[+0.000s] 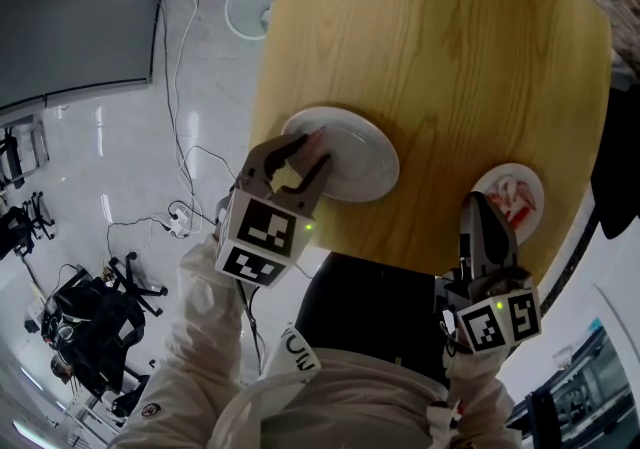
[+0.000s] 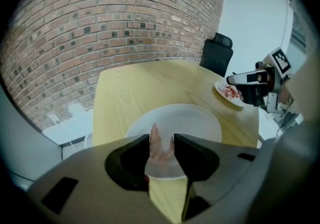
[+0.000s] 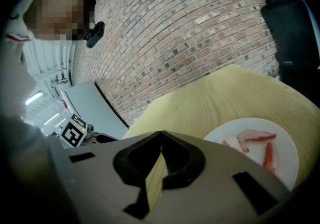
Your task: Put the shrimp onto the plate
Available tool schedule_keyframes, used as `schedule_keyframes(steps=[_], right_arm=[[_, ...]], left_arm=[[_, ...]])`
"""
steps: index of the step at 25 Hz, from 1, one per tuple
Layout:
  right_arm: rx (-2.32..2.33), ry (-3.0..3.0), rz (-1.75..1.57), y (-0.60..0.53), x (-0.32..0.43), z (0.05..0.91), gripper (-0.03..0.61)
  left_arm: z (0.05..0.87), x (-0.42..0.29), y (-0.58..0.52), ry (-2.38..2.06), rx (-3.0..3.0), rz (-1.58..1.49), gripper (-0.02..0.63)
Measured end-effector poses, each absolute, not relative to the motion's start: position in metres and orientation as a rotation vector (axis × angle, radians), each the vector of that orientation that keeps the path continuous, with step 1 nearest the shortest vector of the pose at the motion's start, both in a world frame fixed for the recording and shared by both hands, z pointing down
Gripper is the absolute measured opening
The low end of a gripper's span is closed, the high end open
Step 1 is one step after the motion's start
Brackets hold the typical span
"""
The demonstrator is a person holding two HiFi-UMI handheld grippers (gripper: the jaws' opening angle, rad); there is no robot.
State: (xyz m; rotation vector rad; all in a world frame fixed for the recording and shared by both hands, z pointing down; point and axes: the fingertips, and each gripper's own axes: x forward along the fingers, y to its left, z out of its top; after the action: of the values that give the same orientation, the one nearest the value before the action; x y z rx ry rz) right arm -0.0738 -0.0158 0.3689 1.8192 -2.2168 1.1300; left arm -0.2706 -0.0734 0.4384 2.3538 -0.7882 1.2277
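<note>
Left gripper point(image 2: 161, 140) is closest to the head cam, fingers point(image 2: 131, 160) clenched on one shrimp point(image 2: 157, 143). Shrimp's long axis runs along the fingers: pointed end away from the gripper camera toward the plate centre, forked end back in the throat. It sits over the near-left part of the empty white plate point(image 1: 365, 162), inside the rim. Can't tell whether it touches the plate surface or hangs just above.

Right gripper point(image 1: 487, 212) has its fingers pressed together on nothing, parked at the desk point(image 1: 430, 57) edge just beside the small plate point(image 1: 532, 189). That one has the other shrimp point(image 3: 257, 137) on it, well apart from the white plate.

My read: placement step, nearly done for this piece. The key relation is shrimp straight above the plate, so the next move only needs the left fingers to let go, maybe after a slight drop. Risk is the shrimp sticking to a pad or landing near the rim.
</note>
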Motion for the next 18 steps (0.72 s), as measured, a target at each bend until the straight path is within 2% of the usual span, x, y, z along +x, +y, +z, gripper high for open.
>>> schedule_keyframes(steps=[18], right_arm=[[1.936,-2.214,1.09,0.029,-0.01,0.348,0.025]], left_arm=[[0.408,-0.212,-0.042,-0.782,2.431,1.205,0.156]])
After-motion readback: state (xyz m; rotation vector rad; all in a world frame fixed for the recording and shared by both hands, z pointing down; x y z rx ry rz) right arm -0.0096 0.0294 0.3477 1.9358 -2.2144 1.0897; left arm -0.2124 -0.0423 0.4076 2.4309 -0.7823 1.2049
